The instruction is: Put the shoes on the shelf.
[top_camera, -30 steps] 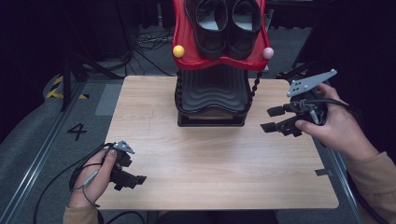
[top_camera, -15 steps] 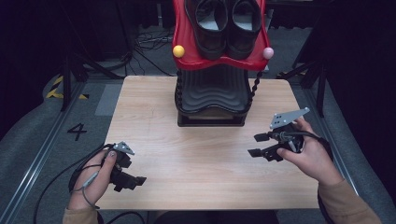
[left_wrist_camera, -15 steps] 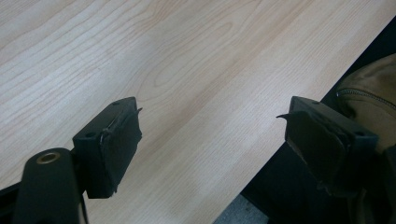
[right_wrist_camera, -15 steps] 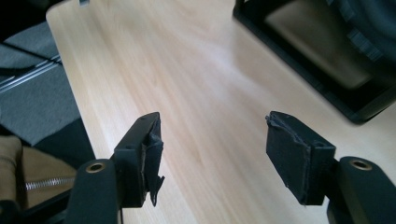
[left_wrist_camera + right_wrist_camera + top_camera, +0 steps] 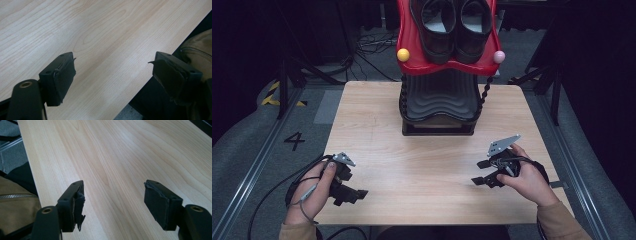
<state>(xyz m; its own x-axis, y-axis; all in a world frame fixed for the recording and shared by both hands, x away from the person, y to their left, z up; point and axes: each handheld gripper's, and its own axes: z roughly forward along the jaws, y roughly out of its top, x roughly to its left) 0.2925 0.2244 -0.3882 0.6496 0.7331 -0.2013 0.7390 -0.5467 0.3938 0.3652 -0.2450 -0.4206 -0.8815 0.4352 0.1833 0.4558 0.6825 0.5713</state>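
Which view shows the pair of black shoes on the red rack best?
The high view: the black shoes sit side by side on the top tier of the red shoe rack, toes toward the camera. Both gripper views look down along open jaws at the wooden table, away from the rack.

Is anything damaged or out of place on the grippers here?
Yes. The pad on the right gripper left-hand jaw is torn, with a ragged flap hanging loose. The left gripper pads are frayed at their tips.

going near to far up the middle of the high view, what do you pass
light wooden table → black ribbed shoe rack base → red upper shelf → pair of black leather shoes
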